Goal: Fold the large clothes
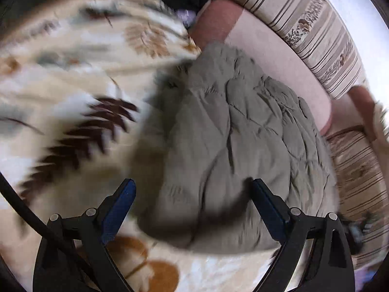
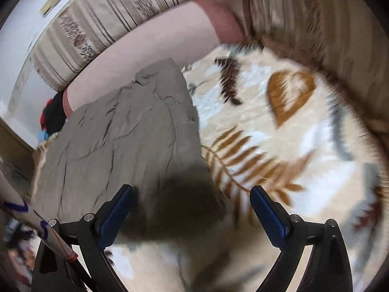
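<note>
A grey-olive garment (image 1: pixel 233 146) lies folded and wrinkled on a cream blanket with a leaf print (image 1: pixel 73 73). In the left wrist view my left gripper (image 1: pixel 194 187) is open just above the garment's near edge, with nothing between its blue pads. In the right wrist view the same garment (image 2: pixel 126 131) stretches away to the upper left over the leaf blanket (image 2: pixel 279 133). My right gripper (image 2: pixel 192 194) hangs open over the garment's near right corner, which is blurred and in shadow. Neither gripper holds cloth.
A pink bolster (image 1: pixel 279 65) and a striped cushion (image 1: pixel 316 29) border the far side; the same pink bolster (image 2: pixel 150 46) and striped cushion (image 2: pixel 109 17) appear in the right wrist view. Dark clothes (image 2: pixel 54 114) are piled at the far left. A striped sofa arm (image 2: pixel 328 36) rises on the right.
</note>
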Action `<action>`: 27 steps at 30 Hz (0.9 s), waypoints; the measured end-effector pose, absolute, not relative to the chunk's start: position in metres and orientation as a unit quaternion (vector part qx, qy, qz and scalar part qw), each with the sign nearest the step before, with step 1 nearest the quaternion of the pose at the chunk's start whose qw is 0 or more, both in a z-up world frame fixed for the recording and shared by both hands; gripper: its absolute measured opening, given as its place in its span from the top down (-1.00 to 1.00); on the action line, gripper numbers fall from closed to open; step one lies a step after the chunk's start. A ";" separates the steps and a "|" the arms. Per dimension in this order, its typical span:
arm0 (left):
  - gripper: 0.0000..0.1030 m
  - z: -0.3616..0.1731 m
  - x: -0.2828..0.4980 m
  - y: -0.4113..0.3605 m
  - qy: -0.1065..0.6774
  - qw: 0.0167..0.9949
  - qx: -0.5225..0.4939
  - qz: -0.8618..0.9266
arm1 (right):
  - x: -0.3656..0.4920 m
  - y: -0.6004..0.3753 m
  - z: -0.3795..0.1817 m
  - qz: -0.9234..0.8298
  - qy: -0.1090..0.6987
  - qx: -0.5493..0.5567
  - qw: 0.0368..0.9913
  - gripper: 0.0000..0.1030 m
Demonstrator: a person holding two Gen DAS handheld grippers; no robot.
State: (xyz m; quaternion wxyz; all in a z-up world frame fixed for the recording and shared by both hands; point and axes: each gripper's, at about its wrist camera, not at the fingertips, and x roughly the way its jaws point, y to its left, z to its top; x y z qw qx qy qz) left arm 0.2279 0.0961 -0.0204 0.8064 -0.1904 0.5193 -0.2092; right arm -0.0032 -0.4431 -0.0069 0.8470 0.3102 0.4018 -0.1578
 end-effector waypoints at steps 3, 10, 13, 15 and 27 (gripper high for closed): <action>-0.89 -0.043 0.243 0.086 0.541 0.768 -0.238 -0.248 | 0.026 -0.451 -0.029 -0.122 0.418 0.342 0.833 -0.91; -0.89 -0.027 0.239 0.047 0.526 0.785 -0.190 -0.264 | 0.045 -0.465 -0.017 -0.080 0.402 0.364 0.836 0.03; -0.91 -0.024 0.242 0.037 0.526 0.801 -0.166 -0.233 | 0.047 -0.470 -0.021 -0.094 0.408 0.363 0.833 -0.11; -0.91 -0.020 0.238 0.037 0.525 0.807 -0.161 -0.216 | 0.046 -0.464 -0.018 -0.113 0.415 0.341 0.836 -0.22; -0.91 0.119 0.099 0.056 0.302 0.950 0.007 -0.082 | -0.039 -0.400 0.068 -0.173 0.362 0.233 0.886 -0.52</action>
